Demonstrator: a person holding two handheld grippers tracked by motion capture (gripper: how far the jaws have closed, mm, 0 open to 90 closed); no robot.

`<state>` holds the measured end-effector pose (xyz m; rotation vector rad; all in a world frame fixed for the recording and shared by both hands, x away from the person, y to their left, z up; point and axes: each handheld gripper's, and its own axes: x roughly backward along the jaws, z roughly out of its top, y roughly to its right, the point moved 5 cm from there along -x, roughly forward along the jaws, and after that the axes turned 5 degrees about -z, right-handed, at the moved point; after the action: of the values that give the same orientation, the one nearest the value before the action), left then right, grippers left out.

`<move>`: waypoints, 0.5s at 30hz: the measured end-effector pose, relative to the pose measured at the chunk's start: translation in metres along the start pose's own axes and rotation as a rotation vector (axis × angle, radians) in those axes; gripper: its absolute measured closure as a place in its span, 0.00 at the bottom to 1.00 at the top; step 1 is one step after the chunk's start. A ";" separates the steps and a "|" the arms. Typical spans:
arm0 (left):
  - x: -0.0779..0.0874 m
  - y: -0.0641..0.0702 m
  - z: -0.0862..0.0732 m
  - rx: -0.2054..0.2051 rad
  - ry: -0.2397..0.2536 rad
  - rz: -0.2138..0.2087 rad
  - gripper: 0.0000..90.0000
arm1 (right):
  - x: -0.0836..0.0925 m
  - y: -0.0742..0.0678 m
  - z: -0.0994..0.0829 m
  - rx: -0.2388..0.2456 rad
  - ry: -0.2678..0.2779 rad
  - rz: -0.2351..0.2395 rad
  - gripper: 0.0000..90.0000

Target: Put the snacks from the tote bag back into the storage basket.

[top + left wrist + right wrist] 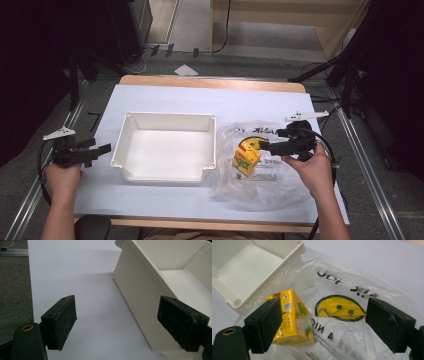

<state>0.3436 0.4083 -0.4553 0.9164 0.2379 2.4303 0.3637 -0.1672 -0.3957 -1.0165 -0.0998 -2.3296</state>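
Note:
A yellow drink carton (pixel 246 160) (pixel 293 317) lies inside a clear plastic bag (pixel 260 170) (pixel 352 290) printed with a yellow smiley face, right of a white plastic bin (pixel 167 145) (pixel 244 267). My right gripper (pixel 267 146) (pixel 323 323) hovers open over the bag, one jaw beside the carton, nothing between the pads. My left gripper (pixel 97 150) (pixel 117 323) is open at the table's left edge, aimed at the bin's left wall (pixel 140 297), empty.
The table is covered with a white sheet (pixel 165 97) (pixel 75 277). Grey floor (pixel 13 285) lies past the left edge. Dark tripod legs (pixel 345 85) stand at the far right, and black cables trail from both grippers.

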 end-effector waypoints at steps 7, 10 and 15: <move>0.001 0.000 0.000 -0.005 -0.001 0.001 0.19 | 0.003 -0.016 0.005 0.035 -0.009 0.028 0.17; 0.001 0.000 0.000 -0.002 0.000 -0.001 0.19 | 0.003 -0.021 0.006 0.046 -0.020 0.032 0.23; 0.001 0.001 -0.001 -0.003 0.000 -0.001 0.19 | 0.002 -0.026 0.007 0.060 -0.027 0.045 0.24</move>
<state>0.3423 0.4079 -0.4549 0.9151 0.2339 2.4293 0.3529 -0.1448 -0.3852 -1.0108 -0.1548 -2.2587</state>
